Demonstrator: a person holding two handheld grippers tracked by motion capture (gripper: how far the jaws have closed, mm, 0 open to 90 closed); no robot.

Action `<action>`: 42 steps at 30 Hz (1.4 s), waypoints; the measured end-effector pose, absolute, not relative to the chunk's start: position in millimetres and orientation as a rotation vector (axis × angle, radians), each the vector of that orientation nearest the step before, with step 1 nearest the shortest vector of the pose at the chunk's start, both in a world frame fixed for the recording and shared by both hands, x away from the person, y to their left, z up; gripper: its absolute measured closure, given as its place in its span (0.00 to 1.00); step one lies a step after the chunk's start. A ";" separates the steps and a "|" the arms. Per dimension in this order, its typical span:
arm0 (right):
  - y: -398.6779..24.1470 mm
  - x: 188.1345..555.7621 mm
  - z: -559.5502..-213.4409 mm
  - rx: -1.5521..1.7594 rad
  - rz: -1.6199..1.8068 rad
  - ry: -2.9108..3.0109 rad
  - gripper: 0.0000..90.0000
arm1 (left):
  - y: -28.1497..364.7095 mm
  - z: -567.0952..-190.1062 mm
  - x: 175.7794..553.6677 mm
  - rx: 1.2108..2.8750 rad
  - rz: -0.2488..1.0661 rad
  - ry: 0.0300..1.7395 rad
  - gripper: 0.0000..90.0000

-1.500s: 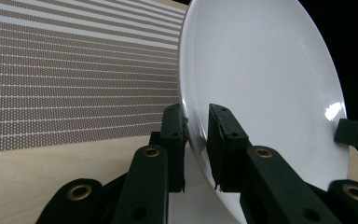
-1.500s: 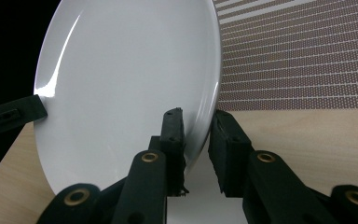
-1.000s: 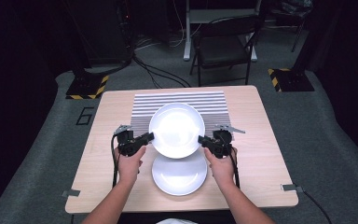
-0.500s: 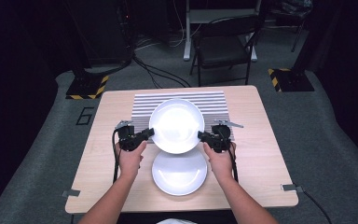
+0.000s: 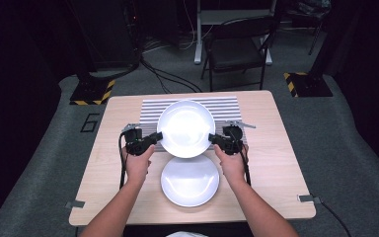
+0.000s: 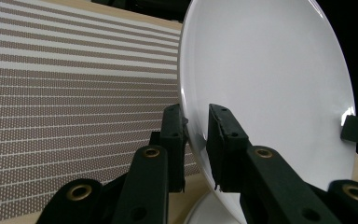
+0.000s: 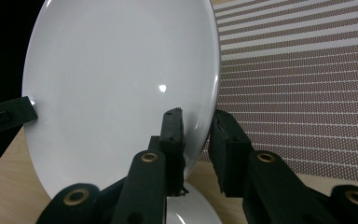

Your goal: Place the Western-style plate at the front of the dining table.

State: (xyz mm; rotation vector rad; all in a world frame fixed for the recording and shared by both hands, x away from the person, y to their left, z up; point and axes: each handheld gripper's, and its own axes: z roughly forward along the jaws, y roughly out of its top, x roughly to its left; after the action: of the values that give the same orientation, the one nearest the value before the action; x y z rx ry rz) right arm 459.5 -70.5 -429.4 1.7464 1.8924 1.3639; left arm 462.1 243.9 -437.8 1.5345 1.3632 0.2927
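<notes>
Upper plate [image 5: 186, 128]: lifted off lower plate [image 5: 190, 180], now farther over striped mat [image 5: 150, 111] than a second ago.
Left gripper [image 5: 154, 138]: clamped on upper plate's rim.
Right gripper [image 5: 216, 139]: clamped on opposite rim.
Meaning: likely heading onto mat.

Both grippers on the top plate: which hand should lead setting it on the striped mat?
Neither clearly; slight edge left. Left gripper and right gripper clamp opposite rims of the raised plate, equally near the mat. Best moved together.

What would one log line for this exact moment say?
left tool: shut on upper plate rim | right tool: shut on opposite rim | upper plate: above striped mat | lower plate: on table
</notes>
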 end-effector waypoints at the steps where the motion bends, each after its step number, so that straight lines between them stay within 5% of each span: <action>1: -70.1 460.3 -428.3 1.743 1.368 1.892 0.84 | 244.3 -437.3 462.8 1.535 0.293 1.361 0.85; 42: -59.7 511.8 -403.3 1.690 1.312 1.899 0.85 | 247.6 -422.5 507.8 1.531 0.307 1.389 0.85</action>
State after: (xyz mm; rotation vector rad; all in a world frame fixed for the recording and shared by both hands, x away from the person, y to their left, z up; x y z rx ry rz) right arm 511.8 -59.7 -403.3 1.6902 1.8990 1.3116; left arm 507.8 247.6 -422.5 1.5308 1.3892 0.3073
